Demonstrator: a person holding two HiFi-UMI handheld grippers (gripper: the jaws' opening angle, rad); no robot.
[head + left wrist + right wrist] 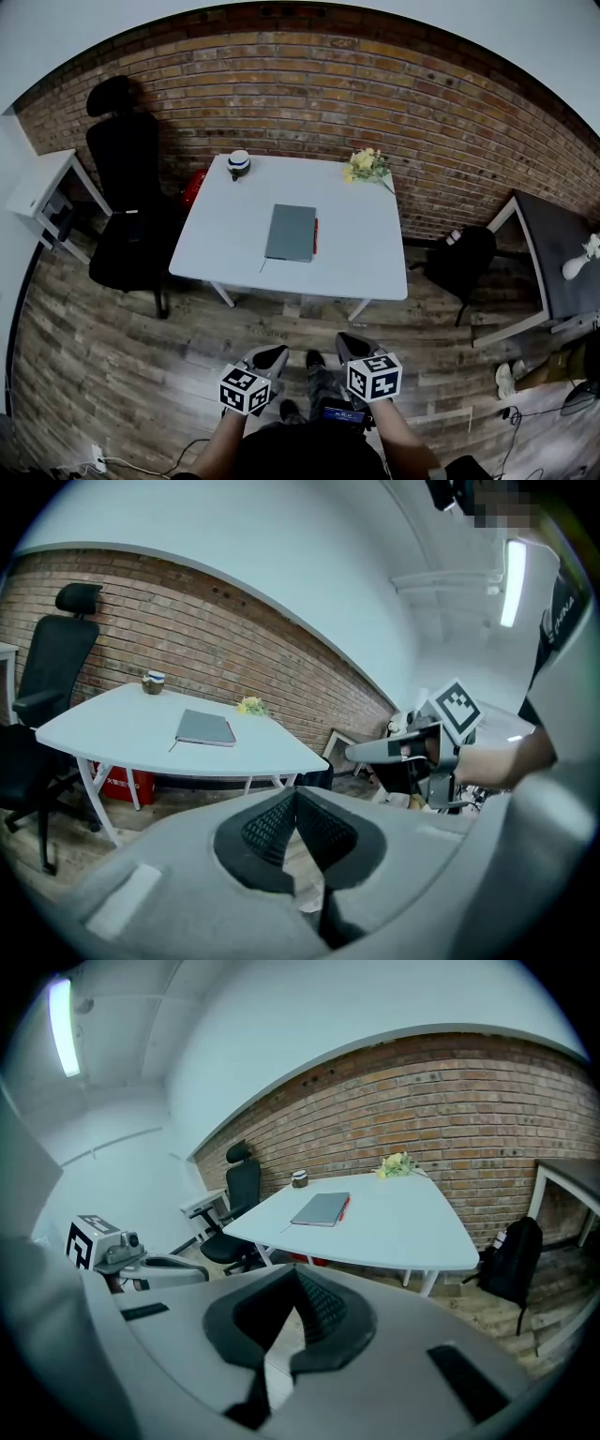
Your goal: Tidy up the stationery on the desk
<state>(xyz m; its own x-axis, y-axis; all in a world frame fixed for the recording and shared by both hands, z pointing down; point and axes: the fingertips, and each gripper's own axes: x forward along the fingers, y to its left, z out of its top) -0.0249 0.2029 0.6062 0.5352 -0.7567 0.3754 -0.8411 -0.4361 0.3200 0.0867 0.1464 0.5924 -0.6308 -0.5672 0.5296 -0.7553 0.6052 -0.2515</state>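
Left gripper (269,357) clenched empty, right gripper (352,346) clenched empty, both well apart from white desk (216,248), grey notebook (291,232) flat at desk centre, red pen (316,235) along its right edge, yellow flowers (366,166) at far corner

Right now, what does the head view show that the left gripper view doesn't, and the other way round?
Only the head view: the person's shoes. Only the left gripper view: the ceiling light strip and the left gripper, jaws shut and empty, up close. Both: the white table, grey notebook, yellow flowers, black chair and right gripper.
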